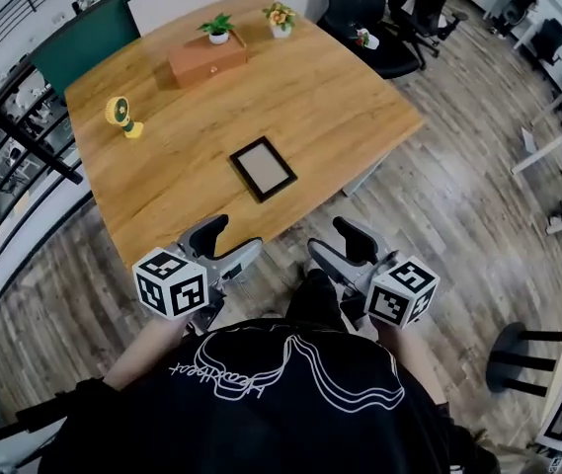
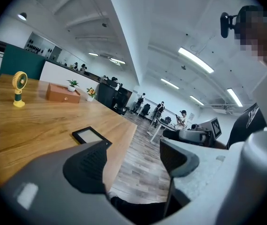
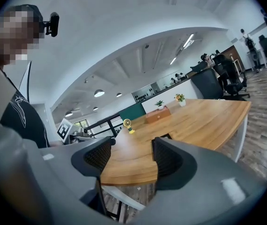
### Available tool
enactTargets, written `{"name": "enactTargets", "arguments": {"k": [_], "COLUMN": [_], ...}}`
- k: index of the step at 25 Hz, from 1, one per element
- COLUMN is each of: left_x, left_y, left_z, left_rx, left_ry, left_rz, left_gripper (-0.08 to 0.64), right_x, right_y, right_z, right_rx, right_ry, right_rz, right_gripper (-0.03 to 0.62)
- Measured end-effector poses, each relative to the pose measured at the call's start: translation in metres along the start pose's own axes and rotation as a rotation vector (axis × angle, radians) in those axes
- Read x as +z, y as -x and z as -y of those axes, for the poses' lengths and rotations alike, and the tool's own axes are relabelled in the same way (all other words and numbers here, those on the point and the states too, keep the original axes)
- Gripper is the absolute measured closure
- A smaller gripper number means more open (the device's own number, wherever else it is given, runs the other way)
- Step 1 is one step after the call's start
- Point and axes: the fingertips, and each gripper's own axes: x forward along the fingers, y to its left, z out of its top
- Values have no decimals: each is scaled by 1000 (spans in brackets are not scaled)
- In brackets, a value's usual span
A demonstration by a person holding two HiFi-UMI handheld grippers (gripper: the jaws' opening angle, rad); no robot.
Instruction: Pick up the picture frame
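Both tongs are short of the bench (image 1: 340,107), hanging over the floor on the person's side of its near edge. Left tongs (image 1: 233,237) have jaws apart with nothing between them, only floor and the bench edge through the gap. Right tongs (image 1: 328,237) are the same: spread wide and empty.

The picture frame (image 1: 263,168) lies flat on the bench just inside the near edge, about halfway along it, ahead of both tongs and roughly between their lines. Left looks a bit nearer. In the left gripper view the frame (image 2: 91,136) sits just above the left jaw, so it is off to the left of where the left tongs (image 2: 133,153) point. That one needs a swing left, not just a push forward.

Its long axis runs roughly square to the near edge, with a short side facing the person.

Look: a thin black rectangular border around a pale inner panel, face up and very low on the wood. My guess is there's no gap under it for a jaw, so a pinch across the short width or a tip-up at the edge is likely needed.

The fan (image 1: 120,115) and box (image 1: 206,59) are well apart from it, toward the far side.
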Motion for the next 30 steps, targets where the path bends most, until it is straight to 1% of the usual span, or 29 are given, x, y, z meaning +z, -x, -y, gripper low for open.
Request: {"name": "enactTargets", "arguments": {"k": [4, 9, 14, 17, 23, 27, 30], "left_x": [7, 19, 21, 21, 12, -4, -8], "left_y": [-15, -41, -65, -81, -100, -102, -100], "left_z": [-32, -72, -111, -127, -159, -168, -174], "left_rx": [52, 139, 251, 306, 424, 501, 537], "left_ry": [33, 88, 168, 214, 310, 320, 326], "left_rz": [0, 14, 18, 19, 34, 8, 11], "left_gripper": [221, 221, 221, 221, 221, 221, 221], "right_x": [7, 18, 17, 15, -6, -32, -44], "right_y": [-37, -88, -137, -163, -206, -224, -237], "right_z": [31, 74, 111, 130, 159, 171, 178], "right_rx": [44, 107, 188, 236, 325, 357, 344], "right_ry": [-14, 6, 6, 18, 61, 94, 108], "right_rz": [-39, -137, -276, -357, -542, -665, -721], "right_gripper": [298, 298, 298, 298, 299, 308, 308]}}
